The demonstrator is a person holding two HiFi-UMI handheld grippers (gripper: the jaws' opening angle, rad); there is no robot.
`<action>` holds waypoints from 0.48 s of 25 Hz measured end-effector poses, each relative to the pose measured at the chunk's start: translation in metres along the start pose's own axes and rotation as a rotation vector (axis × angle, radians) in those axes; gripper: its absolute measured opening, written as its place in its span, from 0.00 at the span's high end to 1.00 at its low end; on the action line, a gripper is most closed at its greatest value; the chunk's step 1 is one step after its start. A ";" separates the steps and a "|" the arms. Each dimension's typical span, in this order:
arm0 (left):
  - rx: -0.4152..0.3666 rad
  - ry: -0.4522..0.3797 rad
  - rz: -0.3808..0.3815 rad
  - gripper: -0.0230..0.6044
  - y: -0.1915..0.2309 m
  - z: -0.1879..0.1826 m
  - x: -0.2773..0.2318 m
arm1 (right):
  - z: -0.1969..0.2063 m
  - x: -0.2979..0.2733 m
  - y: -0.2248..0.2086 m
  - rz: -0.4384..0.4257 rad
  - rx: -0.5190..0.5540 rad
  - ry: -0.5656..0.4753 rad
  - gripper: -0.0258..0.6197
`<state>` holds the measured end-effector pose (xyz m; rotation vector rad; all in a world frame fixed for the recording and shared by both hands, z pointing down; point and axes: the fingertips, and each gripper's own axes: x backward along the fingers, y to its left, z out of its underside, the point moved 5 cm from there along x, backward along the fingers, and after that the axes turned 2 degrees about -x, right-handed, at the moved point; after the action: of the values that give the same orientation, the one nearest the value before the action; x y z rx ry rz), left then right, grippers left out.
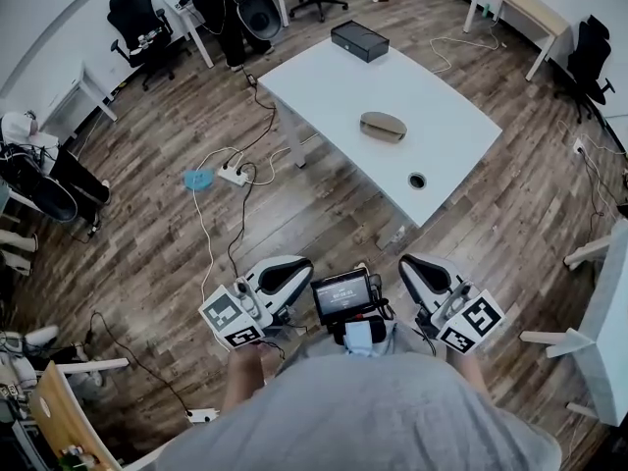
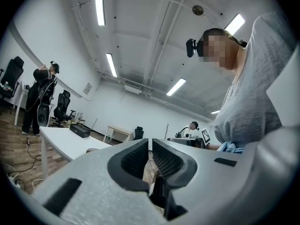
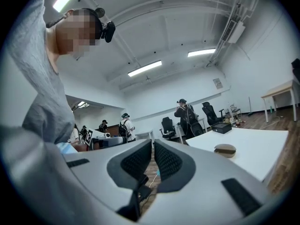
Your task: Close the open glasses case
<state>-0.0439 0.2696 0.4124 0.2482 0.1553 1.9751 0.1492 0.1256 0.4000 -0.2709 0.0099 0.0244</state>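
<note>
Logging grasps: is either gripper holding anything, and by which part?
Nothing held. Left gripper and right gripper are shut and empty; the glasses case lies on the table.

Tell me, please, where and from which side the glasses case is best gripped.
I would take the glasses case across its short width near the middle, coming down from above: it lies flat on the white table, a long oval with bare tabletop all round. Whether it is ajar is too small to tell.

tan glasses case (image 1: 383, 126), white table (image 1: 324, 81) (black box (image 1: 359, 40)).
</note>
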 end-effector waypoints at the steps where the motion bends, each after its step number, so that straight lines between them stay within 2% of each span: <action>1: 0.000 0.005 -0.002 0.92 0.009 -0.002 -0.003 | -0.001 -0.006 -0.008 0.002 -0.005 -0.004 0.91; 7: -0.003 0.040 0.052 0.92 0.066 -0.019 -0.045 | -0.019 -0.052 -0.062 0.022 -0.018 -0.049 0.91; 12: -0.038 0.077 0.103 0.92 0.118 -0.040 -0.093 | -0.038 -0.082 -0.115 0.056 -0.031 -0.086 0.91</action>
<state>-0.1215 0.1367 0.3897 0.1581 0.1567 2.0894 0.0700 0.0032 0.3950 -0.3004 -0.0688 0.0915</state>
